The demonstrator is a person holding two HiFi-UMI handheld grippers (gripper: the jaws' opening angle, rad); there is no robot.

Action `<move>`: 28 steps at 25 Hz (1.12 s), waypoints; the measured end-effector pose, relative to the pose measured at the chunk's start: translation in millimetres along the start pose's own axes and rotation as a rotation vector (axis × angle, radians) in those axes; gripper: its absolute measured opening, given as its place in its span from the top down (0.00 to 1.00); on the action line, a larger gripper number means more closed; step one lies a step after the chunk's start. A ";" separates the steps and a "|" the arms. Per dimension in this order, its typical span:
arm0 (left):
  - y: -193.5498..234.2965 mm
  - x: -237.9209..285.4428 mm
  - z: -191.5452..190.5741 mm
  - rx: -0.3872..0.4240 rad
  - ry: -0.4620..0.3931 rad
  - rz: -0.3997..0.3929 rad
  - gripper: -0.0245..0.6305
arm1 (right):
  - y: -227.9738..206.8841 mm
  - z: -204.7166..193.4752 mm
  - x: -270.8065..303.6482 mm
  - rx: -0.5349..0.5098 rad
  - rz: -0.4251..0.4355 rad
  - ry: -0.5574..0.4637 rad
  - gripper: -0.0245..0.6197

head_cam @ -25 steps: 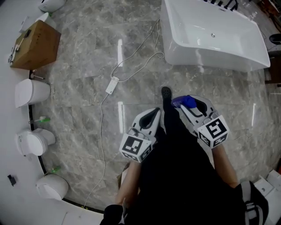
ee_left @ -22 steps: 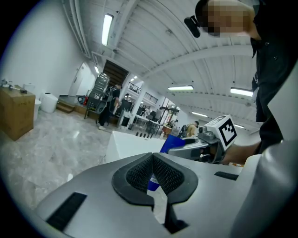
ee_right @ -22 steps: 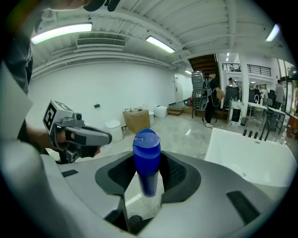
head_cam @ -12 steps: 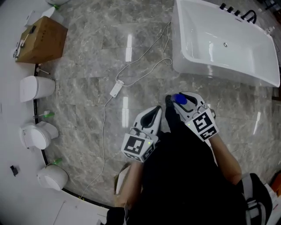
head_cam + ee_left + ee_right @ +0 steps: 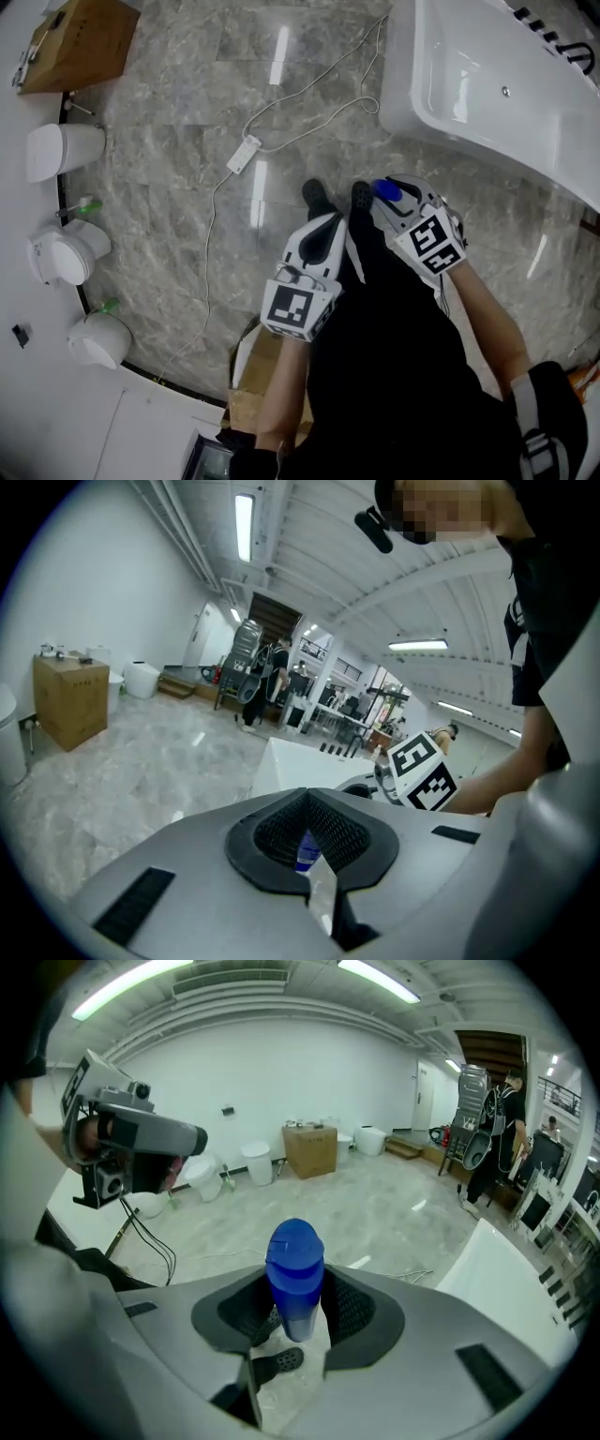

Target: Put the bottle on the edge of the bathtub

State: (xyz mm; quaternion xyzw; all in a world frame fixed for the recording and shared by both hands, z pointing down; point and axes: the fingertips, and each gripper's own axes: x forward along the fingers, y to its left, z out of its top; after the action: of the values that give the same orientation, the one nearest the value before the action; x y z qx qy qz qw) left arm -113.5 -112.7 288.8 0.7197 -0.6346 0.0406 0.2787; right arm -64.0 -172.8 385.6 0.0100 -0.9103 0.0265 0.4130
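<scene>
A blue-capped bottle [image 5: 294,1279] stands upright between the jaws of my right gripper [image 5: 295,1314], which is shut on it. In the head view its blue cap [image 5: 386,192] shows at the tip of the right gripper [image 5: 392,199], above the marble floor and short of the white bathtub [image 5: 412,103] at the upper right. The tub's rim [image 5: 502,1274] lies to the right in the right gripper view. My left gripper [image 5: 323,239] hangs beside the person's legs, its pads together and holding nothing. Through its jaws [image 5: 307,834] a sliver of the blue bottle shows.
A white cable with an adapter [image 5: 242,155] trails over the floor left of the tub. A cardboard box [image 5: 80,42] and several toilets [image 5: 61,150] line the left wall. Another box [image 5: 267,375] lies by the person's feet. People [image 5: 492,1129] stand far off.
The person has stepped toward the bathtub, which now sits closer at the upper right. The right gripper has carried the bottle along; both grippers keep their state.
</scene>
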 end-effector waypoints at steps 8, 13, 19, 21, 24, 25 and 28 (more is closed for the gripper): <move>69.9 58.4 -41.9 -0.030 0.043 -0.089 0.94 | -40.9 -41.4 93.2 -0.080 -0.063 0.160 0.72; 114.7 119.7 -75.8 -0.034 0.080 -0.113 0.94 | -74.8 -80.7 156.7 -0.049 -0.084 0.225 0.72; 157.0 182.7 -134.0 0.007 0.087 -0.139 0.94 | -104.4 -141.1 244.5 0.015 -0.106 0.299 0.72; 169.7 198.6 -160.9 -0.036 0.099 -0.137 0.94 | -110.5 -164.6 273.8 0.029 -0.099 0.321 0.72; 185.2 226.9 -204.2 -0.027 0.143 -0.150 0.94 | -127.1 -202.6 319.9 0.040 -0.111 0.346 0.72; 189.7 235.1 -216.2 -0.022 0.153 -0.150 0.94 | -131.8 -214.3 333.8 0.045 -0.117 0.352 0.72; 205.9 254.8 -243.8 -0.020 0.177 -0.144 0.94 | -139.3 -244.5 371.2 0.073 -0.122 0.375 0.72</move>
State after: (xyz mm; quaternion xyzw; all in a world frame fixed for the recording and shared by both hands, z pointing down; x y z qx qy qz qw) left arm -185.4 -237.4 671.0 0.7542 -0.5546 0.0773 0.3431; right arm -119.2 -296.7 831.2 0.0752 -0.8136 0.0359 0.5755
